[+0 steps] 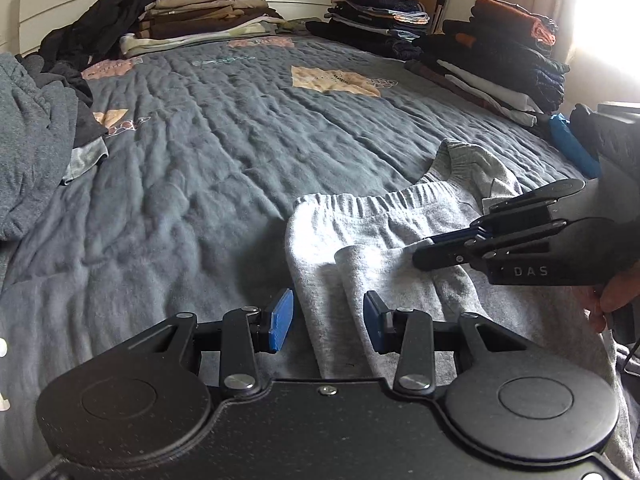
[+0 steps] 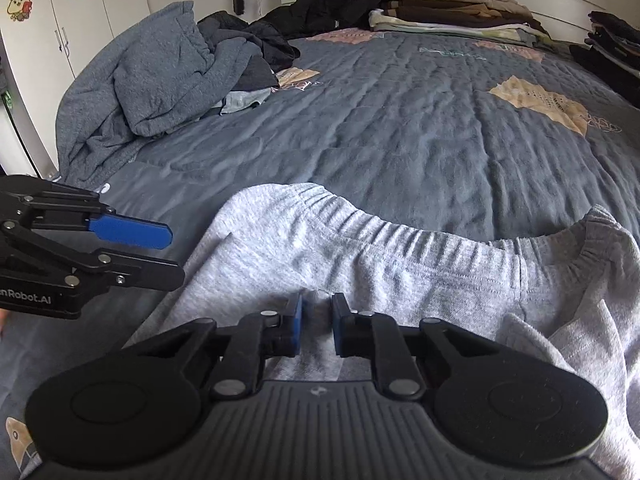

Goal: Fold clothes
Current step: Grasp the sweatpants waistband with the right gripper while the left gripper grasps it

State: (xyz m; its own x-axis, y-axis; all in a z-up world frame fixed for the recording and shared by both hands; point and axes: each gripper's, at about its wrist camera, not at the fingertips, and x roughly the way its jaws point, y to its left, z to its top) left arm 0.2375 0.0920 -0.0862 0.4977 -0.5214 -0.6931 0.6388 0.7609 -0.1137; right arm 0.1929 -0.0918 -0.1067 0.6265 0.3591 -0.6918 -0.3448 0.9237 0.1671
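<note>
Folded stacks (image 1: 208, 16) line the bed's (image 1: 224, 128) far edge; the grey sweatpants (image 2: 360, 252) lie unfolded. Our left gripper (image 1: 328, 320) is released, right gripper (image 2: 317, 324) nearly clenched, grasp unclear.

Soft daylight, window (image 1: 612, 20) glare blown out at right; sharp frames, fisheye-bent edges.

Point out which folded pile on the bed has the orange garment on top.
The pile along the right edge of the bed, nearest the bright window: a rust-orange garment sits on top. The headboard stack is beige and brown; the far-corner stack is dark blue.
</note>
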